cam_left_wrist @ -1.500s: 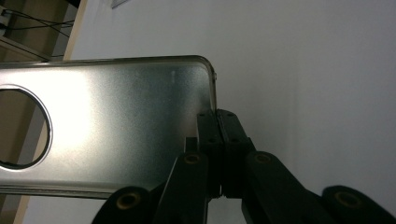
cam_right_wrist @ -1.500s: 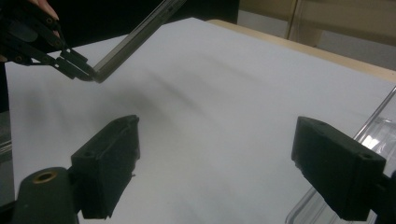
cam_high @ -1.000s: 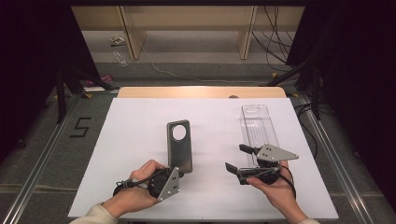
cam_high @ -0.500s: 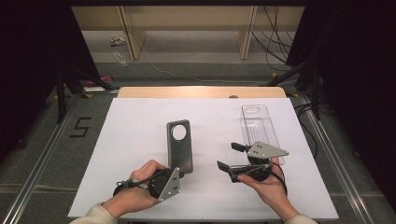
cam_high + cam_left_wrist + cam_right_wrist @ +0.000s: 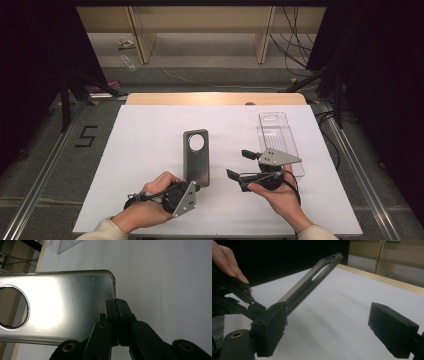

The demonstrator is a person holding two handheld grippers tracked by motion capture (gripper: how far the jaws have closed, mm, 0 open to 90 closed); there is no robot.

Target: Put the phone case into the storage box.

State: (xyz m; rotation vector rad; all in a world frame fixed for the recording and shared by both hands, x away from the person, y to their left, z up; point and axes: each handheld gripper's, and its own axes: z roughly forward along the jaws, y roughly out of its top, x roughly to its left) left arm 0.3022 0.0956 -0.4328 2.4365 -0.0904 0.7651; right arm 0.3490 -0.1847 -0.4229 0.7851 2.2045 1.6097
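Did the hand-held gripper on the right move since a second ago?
Yes. The right hand-held gripper slid left across the white table, away from the clear plastic tray and toward the grey phone case.

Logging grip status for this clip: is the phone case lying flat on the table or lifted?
Lifted at one end. The left gripper pinches the phone case at its near edge, and it slants up off the table.

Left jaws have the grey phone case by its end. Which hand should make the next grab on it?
The right. The left gripper is shut on the near end of the phone case, holding it tilted up. The right gripper has open jaws aimed at the case from beside it, so it looks freer to grasp.
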